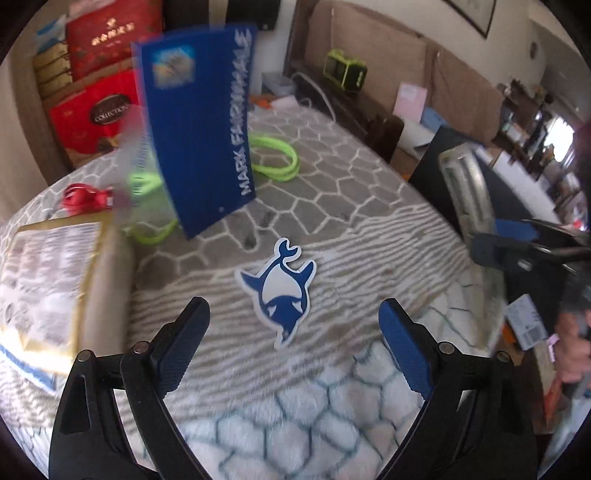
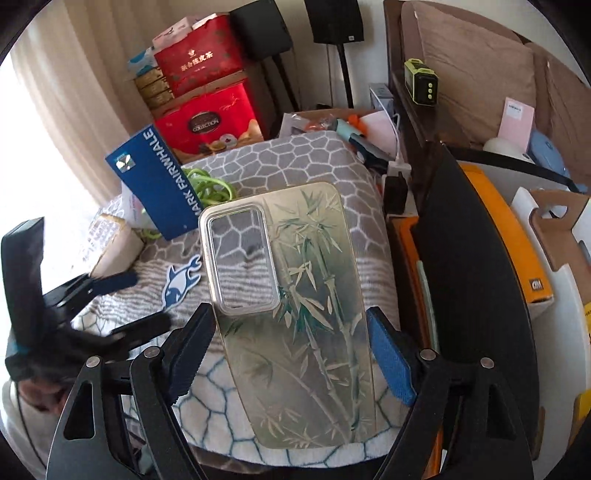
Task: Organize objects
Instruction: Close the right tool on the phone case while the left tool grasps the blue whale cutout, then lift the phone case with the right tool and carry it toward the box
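We are in a lived-in room of a home, most likely a bedroom. We see a soft fleece blanket (image 2: 295, 155) with a grey honeycomb print spread over a bed, and a padded tan headboard (image 2: 476, 62) beside it. Red gift boxes (image 2: 207, 118) are stacked in the corner by a pale curtain (image 2: 74, 92). A black speaker on a stand (image 2: 334, 22) rises behind the bed. A cluttered bedside ledge (image 2: 417, 110) carries a small green-and-black speaker (image 2: 421, 83), a pink card (image 2: 517, 118) and charger cables (image 2: 397, 147).
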A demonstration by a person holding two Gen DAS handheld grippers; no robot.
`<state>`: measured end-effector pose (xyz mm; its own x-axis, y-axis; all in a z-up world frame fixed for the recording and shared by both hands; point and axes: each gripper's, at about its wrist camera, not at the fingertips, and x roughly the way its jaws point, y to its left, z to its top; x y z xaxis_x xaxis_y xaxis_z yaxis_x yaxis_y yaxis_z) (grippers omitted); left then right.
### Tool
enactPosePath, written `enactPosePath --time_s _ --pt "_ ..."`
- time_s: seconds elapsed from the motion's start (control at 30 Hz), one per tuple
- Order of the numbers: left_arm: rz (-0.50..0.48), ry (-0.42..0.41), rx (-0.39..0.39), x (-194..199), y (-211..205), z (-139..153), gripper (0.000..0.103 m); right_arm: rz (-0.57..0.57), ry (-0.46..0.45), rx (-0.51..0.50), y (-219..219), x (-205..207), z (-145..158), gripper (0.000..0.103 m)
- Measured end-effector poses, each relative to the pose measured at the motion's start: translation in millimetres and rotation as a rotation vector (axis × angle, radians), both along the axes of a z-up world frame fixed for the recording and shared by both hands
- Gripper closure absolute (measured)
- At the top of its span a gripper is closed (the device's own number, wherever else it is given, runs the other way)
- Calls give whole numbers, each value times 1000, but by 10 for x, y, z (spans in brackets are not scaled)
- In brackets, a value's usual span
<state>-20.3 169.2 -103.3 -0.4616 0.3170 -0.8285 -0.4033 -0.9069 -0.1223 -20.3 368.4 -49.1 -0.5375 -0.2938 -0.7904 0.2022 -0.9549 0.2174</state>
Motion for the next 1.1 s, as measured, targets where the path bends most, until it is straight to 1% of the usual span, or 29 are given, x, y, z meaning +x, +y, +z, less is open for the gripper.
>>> enactPosePath --time_s 0.07,0.17,0.27,0.3,0.33,0.37,0.43,0.47,0.5,0.57,0.67,0.87,0.93,1.1 --pt "19 0 -23 -72 54 -80 11 18 -8 18 -55 -7 -37 20" --pt "28 2 -2 -98 85 -141 18 32 -12 20 -114 -10 -79 20" --pt "34 36 -23 -67 109 -173 19 39 -15 -5 -134 1 -100 20" --pt "36 51 -40 -53 126 -183 21 41 -15 -10 -141 5 -104 20" --pt "37 66 -61 -40 142 -189 28 42 -12 -12 -147 14 -103 20" --pt "37 74 -70 -38 143 -173 32 41 -10 -14 -153 19 -104 20" --pt "41 75 -62 -26 114 -137 52 40 -9 -24 -147 31 -99 20" --pt "46 73 -65 -36 102 -127 57 38 -8 -28 -139 44 -95 20" --pt "49 63 -61 -53 83 -110 59 37 -7 -29 -135 50 -88 20" --pt "48 49 -43 -64 43 -93 59 36 -4 -31 -121 73 -74 20" --pt "50 56 -41 -46 21 -80 59 36 3 -31 -102 123 -50 20" --pt "72 104 0 106 -121 63 59 26 13 -39 -45 205 -37 20" --pt "91 121 21 164 -219 124 59 25 20 -47 -32 221 -39 20" --pt "135 144 44 224 -408 200 59 40 40 -61 -67 246 -40 20"
